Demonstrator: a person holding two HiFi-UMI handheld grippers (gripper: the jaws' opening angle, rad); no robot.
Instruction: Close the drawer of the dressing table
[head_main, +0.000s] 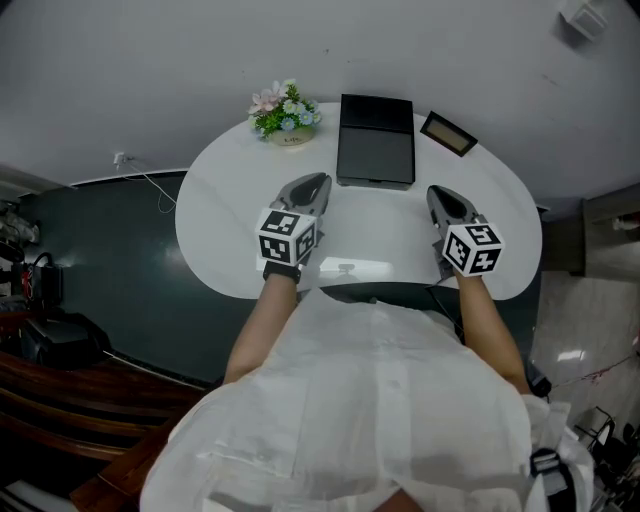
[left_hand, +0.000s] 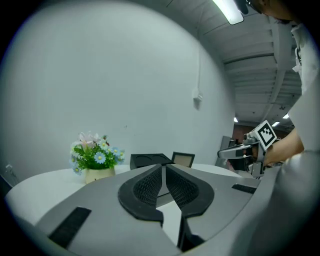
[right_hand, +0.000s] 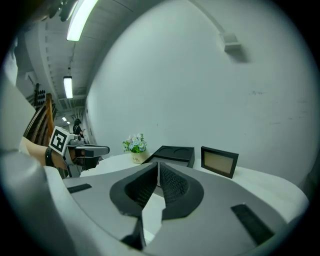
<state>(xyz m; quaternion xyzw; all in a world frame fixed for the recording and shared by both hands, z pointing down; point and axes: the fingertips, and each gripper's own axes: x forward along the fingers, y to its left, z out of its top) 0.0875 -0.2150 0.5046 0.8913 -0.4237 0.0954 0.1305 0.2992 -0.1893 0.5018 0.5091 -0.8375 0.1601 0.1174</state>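
We hold the grey left gripper (head_main: 315, 184) and grey right gripper (head_main: 441, 194) over the white rounded dressing table (head_main: 215, 235), centre frame. Both claws are closed, gripping nothing.

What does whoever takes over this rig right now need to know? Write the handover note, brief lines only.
Left tongs: shut, nothing between the jaws, held over the dressing table.
Right tongs: shut, empty, also over the tabletop.
At the back of the table: flower pot, black box, picture frame, all clear of the tongs.
The drawer: none shows pulled out in the head view, but the person's white shirt hides part of the table's front edge.
Done: probably the closing, not confirmed.
Left: check that the drawer sits flush.
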